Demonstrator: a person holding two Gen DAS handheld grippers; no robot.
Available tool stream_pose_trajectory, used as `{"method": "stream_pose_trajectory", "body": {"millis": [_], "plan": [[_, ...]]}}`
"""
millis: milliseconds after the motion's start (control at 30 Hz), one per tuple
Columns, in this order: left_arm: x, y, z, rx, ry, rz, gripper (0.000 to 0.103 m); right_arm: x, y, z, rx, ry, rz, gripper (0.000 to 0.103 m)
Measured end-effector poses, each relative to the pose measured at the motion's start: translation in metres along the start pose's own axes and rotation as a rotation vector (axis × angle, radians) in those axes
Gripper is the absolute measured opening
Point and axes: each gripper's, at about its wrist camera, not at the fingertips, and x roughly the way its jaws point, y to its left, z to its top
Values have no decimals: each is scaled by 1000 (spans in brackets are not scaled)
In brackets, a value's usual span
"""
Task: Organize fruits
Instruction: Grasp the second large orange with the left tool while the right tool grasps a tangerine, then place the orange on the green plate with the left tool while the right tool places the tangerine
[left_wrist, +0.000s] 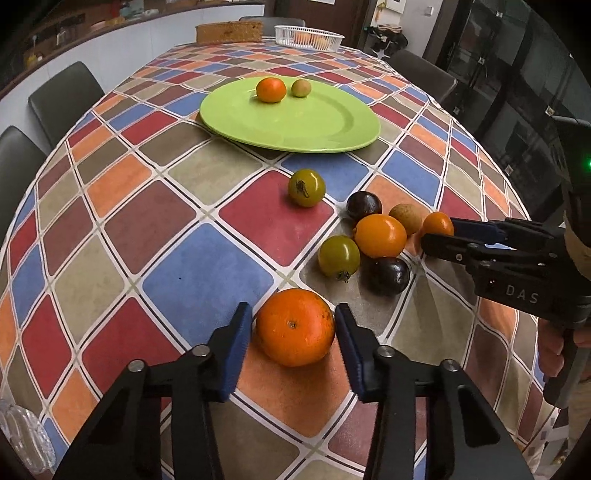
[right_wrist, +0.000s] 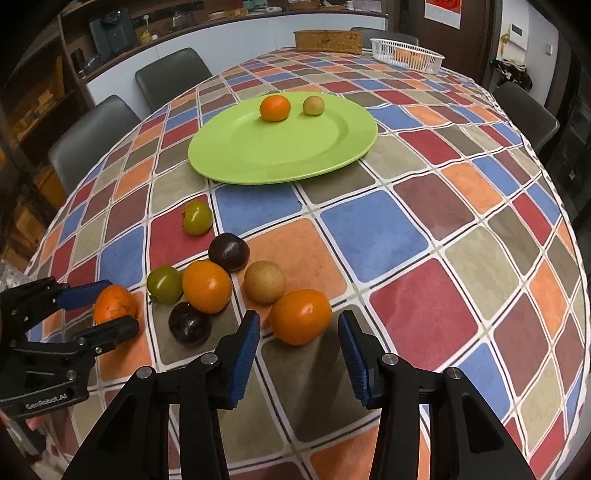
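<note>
A green plate (left_wrist: 314, 125) (right_wrist: 258, 155) holds a small orange (left_wrist: 270, 89) (right_wrist: 275, 108) and a small tan fruit (left_wrist: 301, 88) (right_wrist: 313, 105). My left gripper (left_wrist: 293, 332) (right_wrist: 110, 306) is open with its pads on either side of a large orange (left_wrist: 294, 326) (right_wrist: 114, 303) on the table. My right gripper (right_wrist: 299, 336) (left_wrist: 437, 232) is open around an orange fruit (right_wrist: 301, 315) (left_wrist: 437, 223). Loose on the cloth lie two green tomatoes (left_wrist: 306, 187) (left_wrist: 338, 256), two dark plums (left_wrist: 364, 205) (left_wrist: 386, 275), an orange fruit (left_wrist: 380, 235) and a tan fruit (left_wrist: 405, 218).
The table has a checked cloth (left_wrist: 184, 229). A white basket (left_wrist: 308, 37) (right_wrist: 406, 53) and a woven box (left_wrist: 229, 31) (right_wrist: 327, 40) stand at the far end. Dark chairs (left_wrist: 62, 99) (right_wrist: 92, 136) line the left side. A clear object (left_wrist: 22, 432) sits at the near left.
</note>
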Motion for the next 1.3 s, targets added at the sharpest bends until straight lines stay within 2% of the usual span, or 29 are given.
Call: {"method": "stream_pose_trajectory", "body": {"millis": [100,167,333,533,933,1300], "plan": [[1,1,1,-9,1,-11,40,2,0,1,4,1,3,41],[1,2,1,-13,-1,-16,40,2,-1,1,7,1,2,37],[0,2,1,-16,-5,-17,40,3,-1,2,13,0,1,36],[-17,-1,3,-2,-57,-12,40,-6,1,3,10,-24,5,36],[-68,-12,18,40,-196,-27,40,-61,13,8,-3,-161,18,36],[-94,-17,55,68,-297,-42,39,-93,14,35,3,-264,44,36]]}}
